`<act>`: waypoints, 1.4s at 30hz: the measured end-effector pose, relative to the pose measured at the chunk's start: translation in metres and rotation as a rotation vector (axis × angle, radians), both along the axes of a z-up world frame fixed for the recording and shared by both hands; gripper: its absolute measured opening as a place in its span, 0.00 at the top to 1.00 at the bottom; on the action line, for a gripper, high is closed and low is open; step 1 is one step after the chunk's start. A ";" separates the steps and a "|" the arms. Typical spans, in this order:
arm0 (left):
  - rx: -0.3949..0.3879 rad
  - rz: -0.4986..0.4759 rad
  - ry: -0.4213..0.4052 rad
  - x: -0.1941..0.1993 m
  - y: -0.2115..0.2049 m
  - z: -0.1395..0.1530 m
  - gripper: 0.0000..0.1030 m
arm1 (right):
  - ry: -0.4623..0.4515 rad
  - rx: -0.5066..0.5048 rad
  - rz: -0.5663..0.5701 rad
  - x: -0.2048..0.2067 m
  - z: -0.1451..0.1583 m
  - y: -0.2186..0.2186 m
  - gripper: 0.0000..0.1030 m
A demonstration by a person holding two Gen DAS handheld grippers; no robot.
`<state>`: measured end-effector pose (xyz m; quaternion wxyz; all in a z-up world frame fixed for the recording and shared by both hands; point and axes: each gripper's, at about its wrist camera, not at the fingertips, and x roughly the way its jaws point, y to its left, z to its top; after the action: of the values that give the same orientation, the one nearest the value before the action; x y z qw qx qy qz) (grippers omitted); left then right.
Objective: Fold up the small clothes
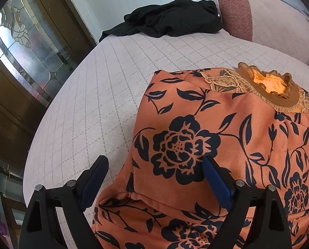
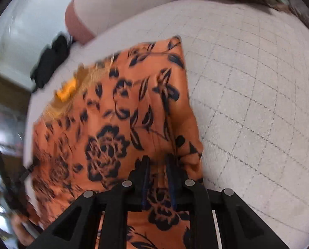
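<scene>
Orange floral top [image 1: 227,128] lay on the quilted grey bed cover [image 1: 104,87], already partly folded, with its ruffled brown collar [image 1: 272,87] at the far side and a folded edge near the camera. At the far left of the bed a black garment [image 1: 169,20] lay in a heap, well apart from the top, beside a pink and grey cushion [image 1: 258,14].

The left gripper [image 1: 154,182] hung over the near left part of the top with its fingers spread wide. The left finger was over the bare cover and the right finger over the cloth, and nothing was pinched between them. It seemed ready to take the left edge.

The right gripper [image 2: 157,178] was over the near right part of the top, close to its right border, in a blurred picture. Its fingers stood almost together, with only a narrow gap. Printed cloth showed in that gap, but I cannot tell if it was pinched or only lay below.

The top looked light, soft and quite limp, perhaps a little smooth, so it would probably sag and slide when lifted. I judge it best to take it at a hem or a folded edge, through both layers, with one gripper at each side.
</scene>
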<state>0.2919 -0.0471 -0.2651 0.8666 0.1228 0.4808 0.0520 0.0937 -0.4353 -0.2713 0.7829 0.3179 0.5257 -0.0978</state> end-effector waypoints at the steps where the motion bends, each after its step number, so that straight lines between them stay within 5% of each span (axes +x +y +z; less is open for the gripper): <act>1: 0.001 -0.002 -0.006 0.000 0.000 0.001 0.10 | -0.011 0.012 -0.004 0.000 0.005 -0.002 0.81; 7: 0.002 -0.072 -0.041 -0.011 -0.015 0.005 0.10 | -0.213 -0.011 -0.054 0.016 0.028 -0.010 0.80; 12: 0.042 -0.142 0.025 -0.009 -0.031 -0.017 0.06 | -0.172 -0.052 -0.076 0.052 -0.013 -0.015 0.68; 20: 0.006 -0.094 -0.034 -0.017 -0.021 0.003 0.03 | -0.242 -0.006 -0.083 0.044 0.011 -0.010 0.61; 23: 0.004 -0.085 -0.056 -0.029 -0.018 0.009 0.03 | -0.269 0.031 -0.058 0.025 0.021 0.003 0.44; 29: -0.005 -0.096 0.047 -0.037 -0.023 -0.024 0.03 | -0.198 -0.003 0.014 0.003 0.014 0.046 0.47; 32: 0.005 -0.088 -0.010 -0.048 -0.023 -0.025 0.02 | -0.116 -0.085 0.020 0.003 -0.010 0.057 0.66; 34: -0.012 -0.094 -0.031 -0.062 -0.021 -0.020 0.02 | -0.096 -0.127 0.052 -0.004 0.003 0.066 0.66; 37: -0.064 -0.111 -0.055 -0.094 -0.017 -0.014 0.02 | -0.179 -0.063 0.058 -0.045 0.028 0.070 0.64; 42: -0.064 -0.181 -0.138 -0.154 -0.021 -0.002 0.02 | -0.274 -0.140 0.072 -0.112 0.060 0.076 0.64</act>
<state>0.1378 -0.0680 -0.2675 0.9024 0.1339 0.4083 -0.0336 -0.0186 -0.3591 -0.2109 0.8707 0.2538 0.4168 -0.0619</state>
